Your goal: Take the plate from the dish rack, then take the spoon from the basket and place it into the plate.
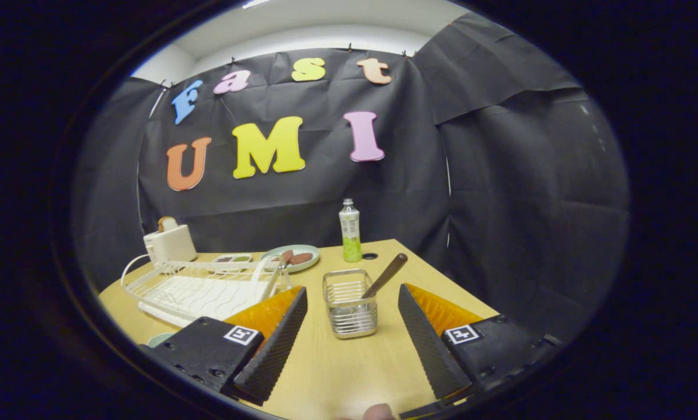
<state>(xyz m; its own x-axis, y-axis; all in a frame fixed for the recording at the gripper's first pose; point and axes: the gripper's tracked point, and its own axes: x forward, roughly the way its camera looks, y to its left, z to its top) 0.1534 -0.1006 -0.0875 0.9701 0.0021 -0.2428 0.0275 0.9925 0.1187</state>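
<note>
Gripper (352, 309) fingers spread wide, holding nothing, hovering low over the wooden table (337, 373).

Key relation: wire basket (349, 303) sits dead ahead, right in the gap between the fingertips and slightly beyond them. Spoon (386, 276) stands in it, bowl end down inside, brown handle leaning up and toward the right finger, tip clear above the basket rim. Long axis is a steep diagonal, not vertical, so judging by this the grab needs the fingers closing across the handle above the rim.

Dish rack (200, 289) is off to the left, beyond the left finger, white wire; I can't make out a plate standing in it. A pale green plate (293, 257) with brownish food pieces lies flat on the table behind the rack, near the green-label bottle (349, 237). A greenish rim (161, 338) peeks out by the left finger's base; can't tell what it is.

Spoon: slim, dark brown wooden-looking handle, rounded end; bowl hidden by basket wires.

White toaster (170, 243) at far left.
</note>
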